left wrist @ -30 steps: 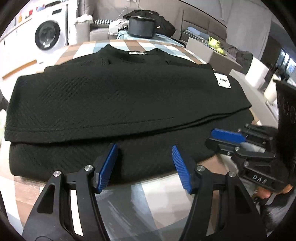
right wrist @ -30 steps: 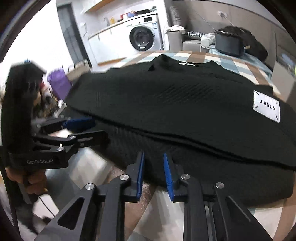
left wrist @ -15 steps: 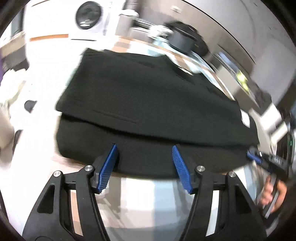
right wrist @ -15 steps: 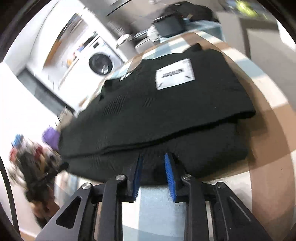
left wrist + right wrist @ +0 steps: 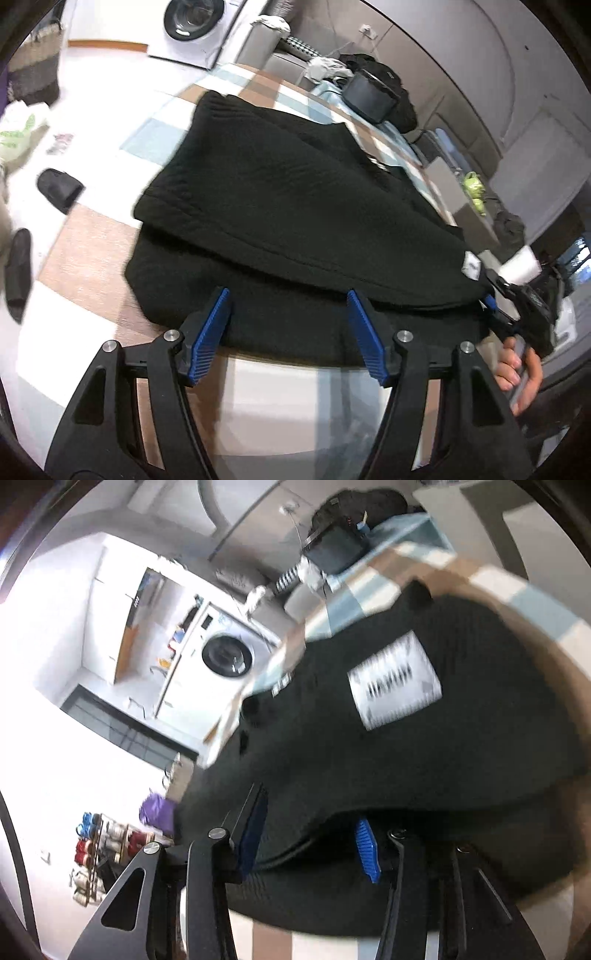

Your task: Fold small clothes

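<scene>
Folding continues best if both grippers seize matching near corners of the sweater (image 5: 288, 206), lying half-folded across the checked table (image 5: 92, 258): left gripper (image 5: 288, 332) wide and opening, empty; right gripper (image 5: 310, 834) opening astride its near hem.

The black garment (image 5: 295, 206) is a matt knitted cloth with a fine diagonal rib; its edge at 11 o'clock in the left wrist view shows a coarser ribbed band. A smooth white woven patch (image 5: 395, 679) with dark print sits on it, blurred in the right wrist view. The tablecloth (image 5: 96, 251) is a flat matt cloth in brown, white and pale blue checks. The left gripper (image 5: 288, 332) is matt black plastic with bright metal screw heads; its pads (image 5: 210, 332) are blue, finely ridged, rubber-like. The right gripper (image 5: 310, 842) has the same finish. At 12 o'clock, the washing machine (image 5: 195, 26) is glossy white.
</scene>
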`<state>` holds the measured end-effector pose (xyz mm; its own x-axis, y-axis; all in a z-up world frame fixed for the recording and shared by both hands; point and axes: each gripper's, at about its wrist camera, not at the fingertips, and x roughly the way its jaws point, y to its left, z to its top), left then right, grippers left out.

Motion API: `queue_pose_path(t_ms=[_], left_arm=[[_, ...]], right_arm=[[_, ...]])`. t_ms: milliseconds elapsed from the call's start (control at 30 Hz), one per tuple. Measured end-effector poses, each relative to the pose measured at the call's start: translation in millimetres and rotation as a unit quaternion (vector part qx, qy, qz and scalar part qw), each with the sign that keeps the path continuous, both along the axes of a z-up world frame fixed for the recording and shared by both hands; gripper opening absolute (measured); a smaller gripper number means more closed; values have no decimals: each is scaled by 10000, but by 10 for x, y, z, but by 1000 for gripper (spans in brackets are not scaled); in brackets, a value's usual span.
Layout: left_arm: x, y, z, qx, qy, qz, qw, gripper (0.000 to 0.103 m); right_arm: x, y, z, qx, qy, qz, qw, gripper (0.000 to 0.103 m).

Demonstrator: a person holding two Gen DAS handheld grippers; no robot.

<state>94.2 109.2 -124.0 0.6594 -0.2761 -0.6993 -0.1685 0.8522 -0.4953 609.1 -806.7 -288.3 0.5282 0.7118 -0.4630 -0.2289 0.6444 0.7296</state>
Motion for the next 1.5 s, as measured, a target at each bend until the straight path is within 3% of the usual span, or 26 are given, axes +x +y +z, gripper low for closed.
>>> queue_pose_path(t_ms=[100, 300, 467, 567, 800, 933, 1100, 1267, 1500], left_arm=[[47, 49, -77, -466, 82, 6, 9989, 62], [70, 227, -148, -882, 9, 368, 9954, 62], [271, 211, -153, -857, -78, 570, 9947, 70], [413, 160, -156, -1046, -1, 623, 9926, 70], [578, -38, -191, -1412, 357, 52, 9893, 70], [685, -216, -258, -1985, 502, -482, 9776, 70], [723, -397, -231, -1703, 478, -576, 9825, 70], [767, -451, -213, -1645, 428, -484, 9843, 70], [779, -511, -207, -1468, 349, -474, 9874, 71]], right_arm=[[69, -47, 44, 21, 52, -170, 9998, 34], [4, -157, 69, -36, 14, -125, 9999, 31], [3, -186, 107, 107, -104, -97, 9998, 31], [42, -198, 195, 168, -214, -172, 9995, 30], [137, -233, 204, 123, -17, -278, 9995, 26], [169, -222, 154, 82, 91, -296, 9995, 26], [206, -116, 35, 33, 392, -164, 9991, 26], [72, 79, -58, -82, 562, 83, 9983, 35], [-205, 312, -108, -324, 492, 476, 9971, 39]])
